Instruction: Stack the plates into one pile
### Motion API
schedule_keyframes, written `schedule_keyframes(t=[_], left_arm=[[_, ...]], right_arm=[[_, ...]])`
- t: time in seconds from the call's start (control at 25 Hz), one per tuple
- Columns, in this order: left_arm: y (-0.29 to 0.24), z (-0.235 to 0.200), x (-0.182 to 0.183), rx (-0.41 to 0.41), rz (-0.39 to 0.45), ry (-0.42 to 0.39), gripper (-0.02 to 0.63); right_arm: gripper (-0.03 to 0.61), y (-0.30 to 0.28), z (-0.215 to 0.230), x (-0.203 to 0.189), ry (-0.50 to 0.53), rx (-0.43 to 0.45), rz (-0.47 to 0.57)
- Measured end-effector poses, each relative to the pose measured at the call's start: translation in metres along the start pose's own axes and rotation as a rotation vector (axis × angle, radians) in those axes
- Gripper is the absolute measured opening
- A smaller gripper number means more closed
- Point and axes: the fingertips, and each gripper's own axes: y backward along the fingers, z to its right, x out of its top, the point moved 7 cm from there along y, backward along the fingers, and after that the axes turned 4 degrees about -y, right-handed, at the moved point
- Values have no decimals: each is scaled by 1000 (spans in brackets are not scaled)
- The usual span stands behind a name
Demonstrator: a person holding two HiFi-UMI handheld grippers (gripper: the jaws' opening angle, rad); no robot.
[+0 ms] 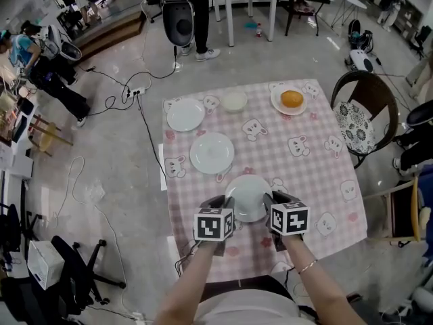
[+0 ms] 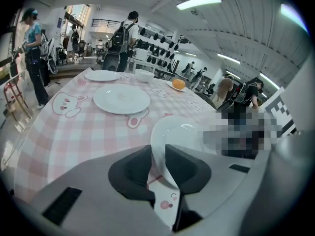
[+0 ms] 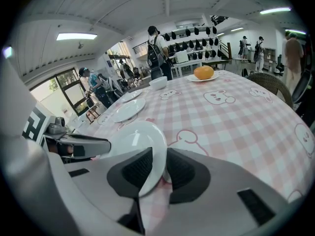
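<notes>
Both left claw (image 2: 158,154) and right claw (image 3: 159,154) pinching near plate (image 1: 248,193), pink checked tablecloth (image 1: 312,176) (bunny print), glossy grey floor (image 1: 101,181)

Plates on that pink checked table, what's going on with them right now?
A person holds a tool in each hand. The left tool and the right tool are each clamped on opposite rims of the nearest white plate, by the near edge of the table. The middle plate and the far plate lie apart from it, so there is no pile yet. A small bowl and an orange on its own plate sit at the far side.
</notes>
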Motion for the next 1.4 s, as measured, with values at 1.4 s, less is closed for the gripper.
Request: schedule_keyframes(t=[1.4], left_arm=[[92,-68,30,183,222,86,75]], right_arm=[[60,-4,-99,61,156,212,77]])
